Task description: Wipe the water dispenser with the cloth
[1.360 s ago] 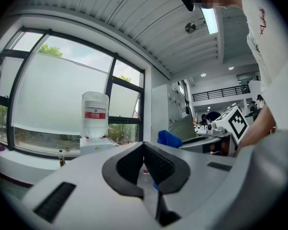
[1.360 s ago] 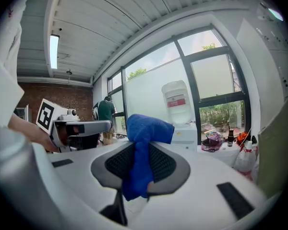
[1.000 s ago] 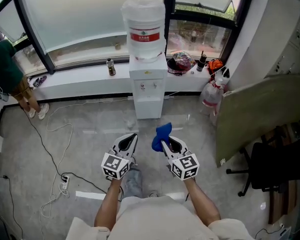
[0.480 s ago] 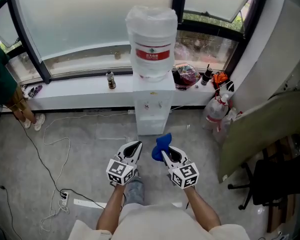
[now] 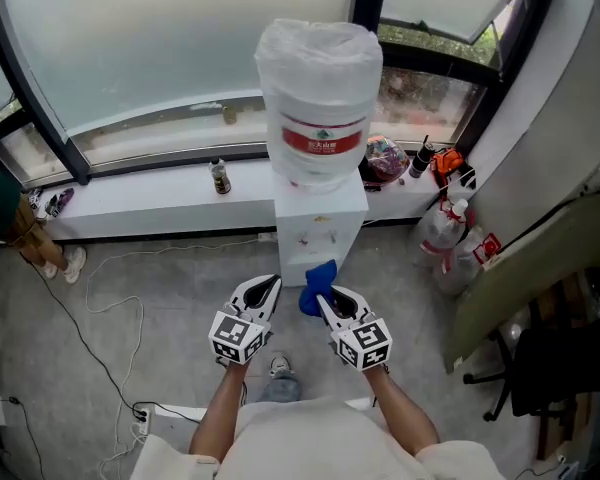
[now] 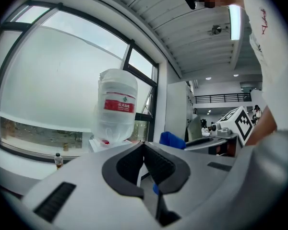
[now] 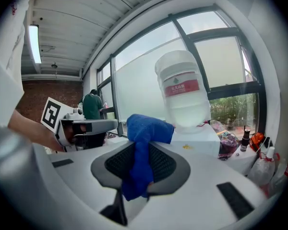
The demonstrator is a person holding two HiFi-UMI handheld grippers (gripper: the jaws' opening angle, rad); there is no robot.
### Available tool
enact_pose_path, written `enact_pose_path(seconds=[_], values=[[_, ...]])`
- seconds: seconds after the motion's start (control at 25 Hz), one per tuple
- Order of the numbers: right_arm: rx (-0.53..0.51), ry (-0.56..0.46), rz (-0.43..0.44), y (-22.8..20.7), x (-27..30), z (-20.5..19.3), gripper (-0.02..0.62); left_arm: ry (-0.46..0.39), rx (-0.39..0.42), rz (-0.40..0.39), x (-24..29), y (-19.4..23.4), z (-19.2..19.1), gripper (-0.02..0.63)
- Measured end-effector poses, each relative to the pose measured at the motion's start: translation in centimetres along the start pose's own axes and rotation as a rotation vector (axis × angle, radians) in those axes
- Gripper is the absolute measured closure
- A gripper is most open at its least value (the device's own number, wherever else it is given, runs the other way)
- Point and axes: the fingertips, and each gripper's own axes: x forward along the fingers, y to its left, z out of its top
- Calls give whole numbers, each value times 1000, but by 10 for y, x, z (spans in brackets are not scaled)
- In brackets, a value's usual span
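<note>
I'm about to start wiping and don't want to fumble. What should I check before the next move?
1. Cloth secured: ok. The right gripper is shut on the blue cloth, which bunches above its jaws.
2. Left gripper free: ok. Its jaws are together with nothing between them.
3. Target ahead: ok. The water dispenser stands straight in front of both grippers.
4. Water bottle seated: ok. It sits upright on the dispenser.
5. Cloth touching the dispenser: cannot tell. In the head view it overlaps the dispenser's lower front, but contact does not show.
</note>
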Motion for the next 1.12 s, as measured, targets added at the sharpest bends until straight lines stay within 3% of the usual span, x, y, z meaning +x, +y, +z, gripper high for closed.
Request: enact_pose_path(seconds=[0.32, 0.64, 0.84, 1.12], values=[[-34, -44, -14, -20, 87, 52, 503, 5, 21, -5, 31, 86, 28, 595], [-6, -34, -32, -53, 113, 59, 503, 33, 0, 8, 54, 104, 21, 595], [12, 8, -5, -63, 116, 44, 503, 43, -42, 56, 64, 102, 11, 595], [77, 95, 16, -66, 107, -8, 503, 112, -112, 92, 63, 91, -36, 595]])
